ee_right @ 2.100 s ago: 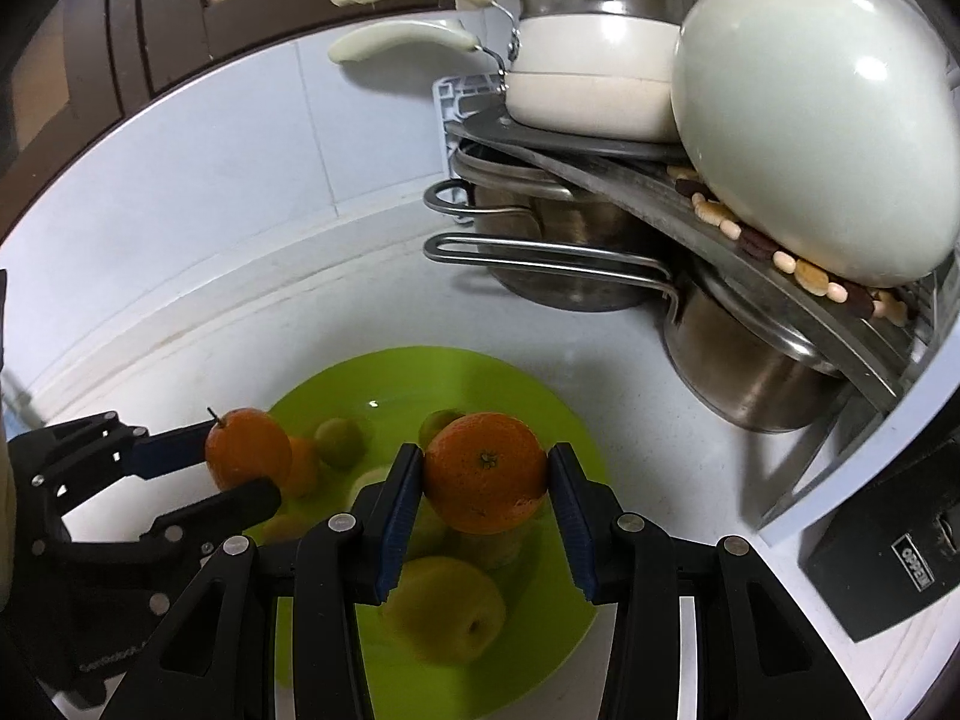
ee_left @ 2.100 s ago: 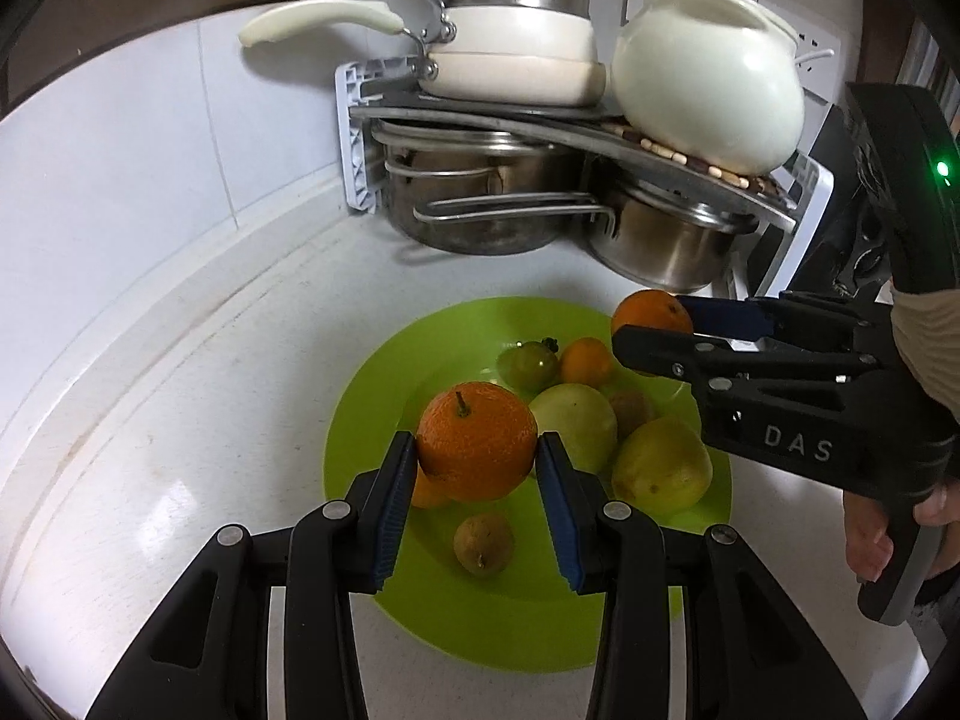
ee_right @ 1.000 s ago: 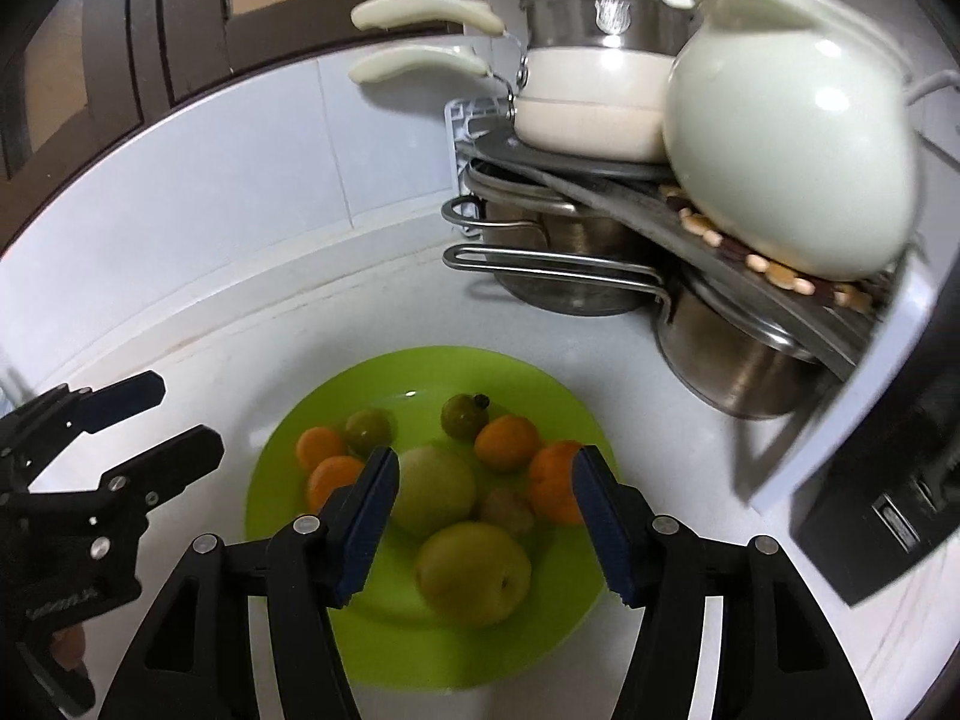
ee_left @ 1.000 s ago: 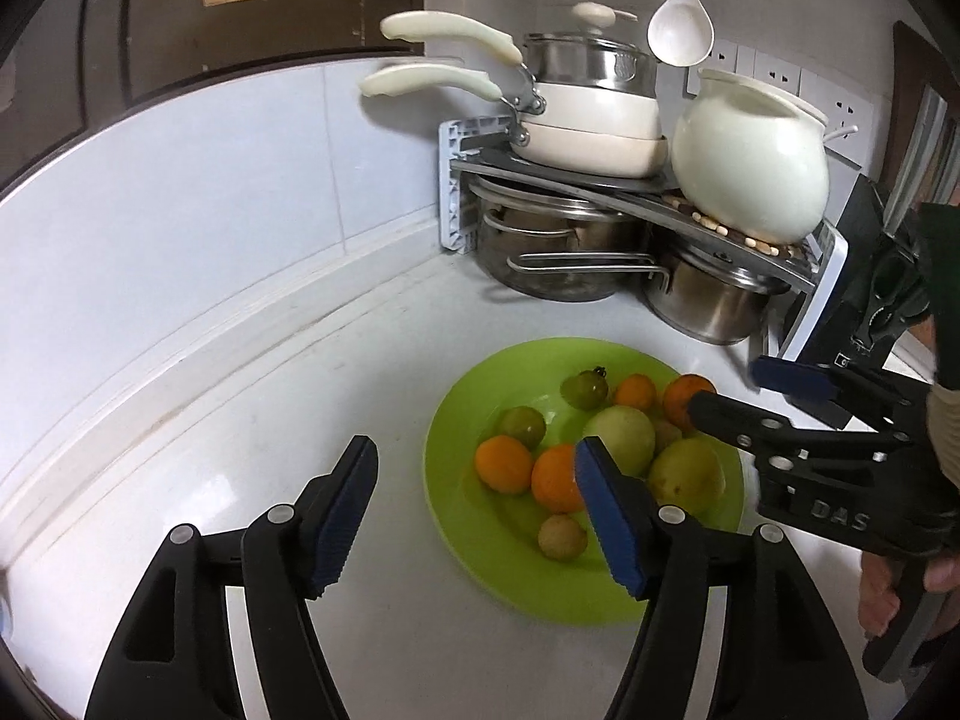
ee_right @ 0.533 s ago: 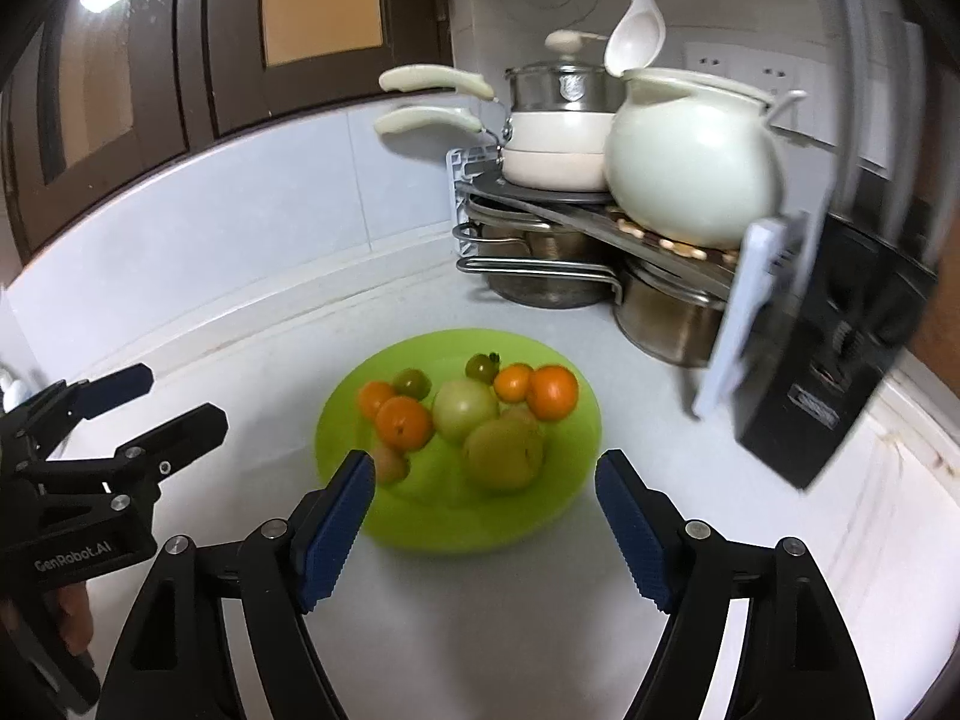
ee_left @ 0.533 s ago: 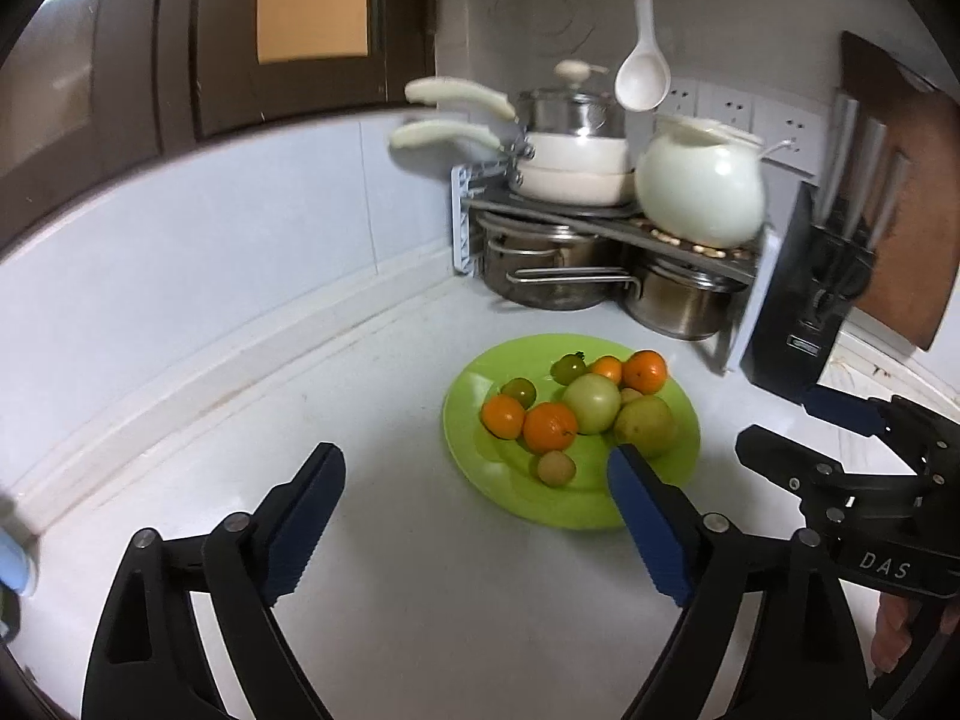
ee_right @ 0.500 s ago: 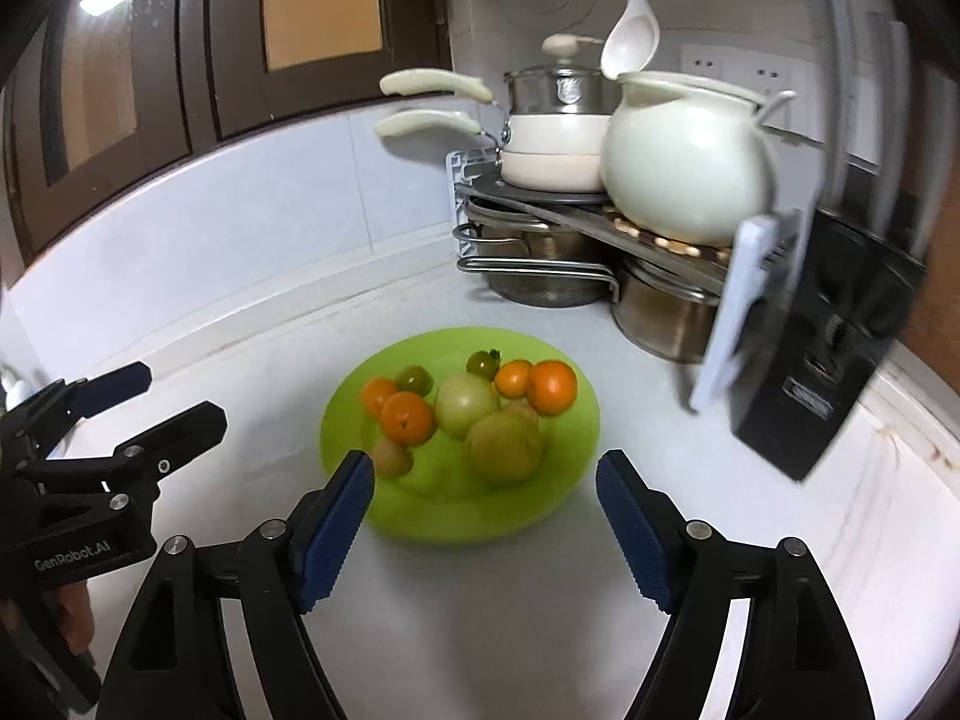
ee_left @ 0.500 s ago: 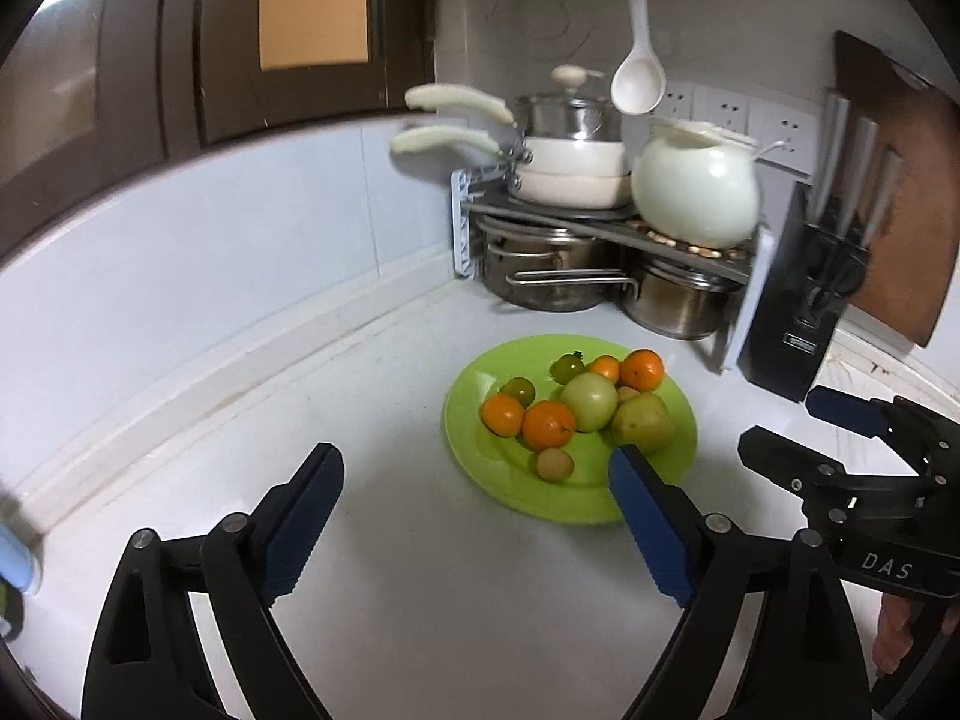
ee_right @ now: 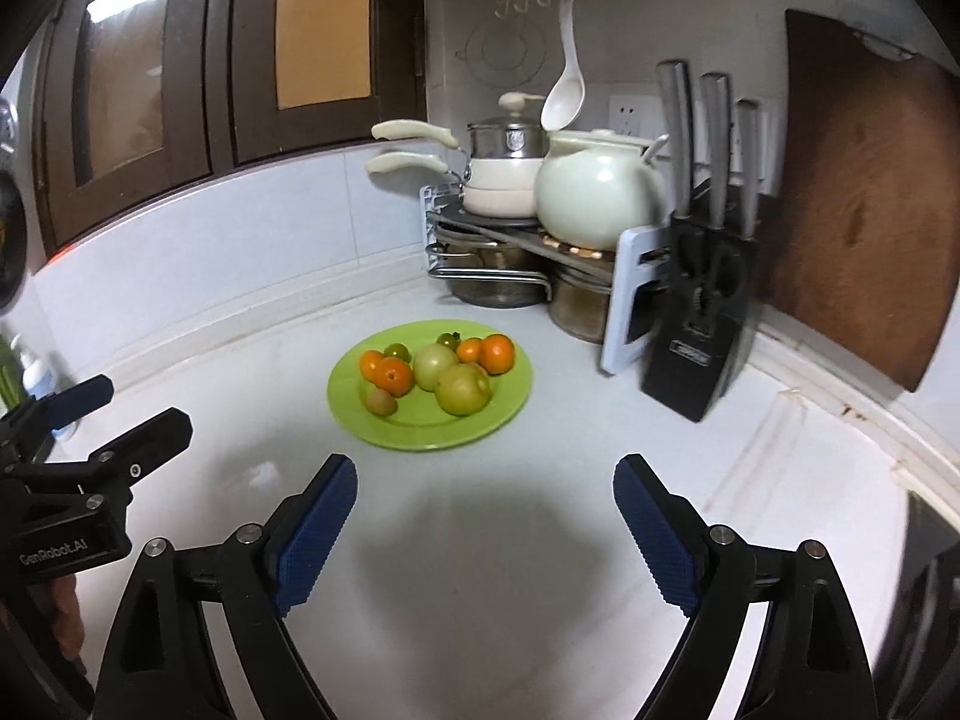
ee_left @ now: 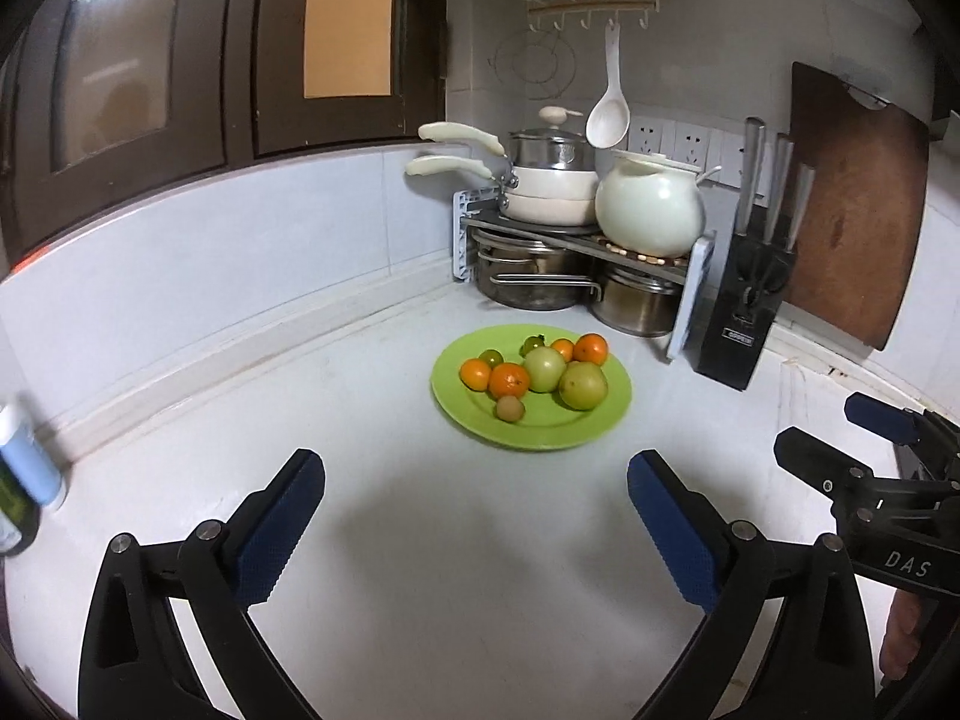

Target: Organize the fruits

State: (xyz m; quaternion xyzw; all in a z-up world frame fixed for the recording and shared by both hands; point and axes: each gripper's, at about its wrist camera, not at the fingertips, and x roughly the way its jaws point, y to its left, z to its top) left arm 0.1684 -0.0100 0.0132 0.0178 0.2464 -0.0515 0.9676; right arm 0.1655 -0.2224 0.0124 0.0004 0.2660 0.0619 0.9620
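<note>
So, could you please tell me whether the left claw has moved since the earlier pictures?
Yes: the left claw has backed away from the green plate, now empty and wide open.

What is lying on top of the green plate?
On the green plate lie four oranges, two large green fruits, two small green tomatoes and one small brownish fruit. Anything behind the large fruits is covered.
</note>
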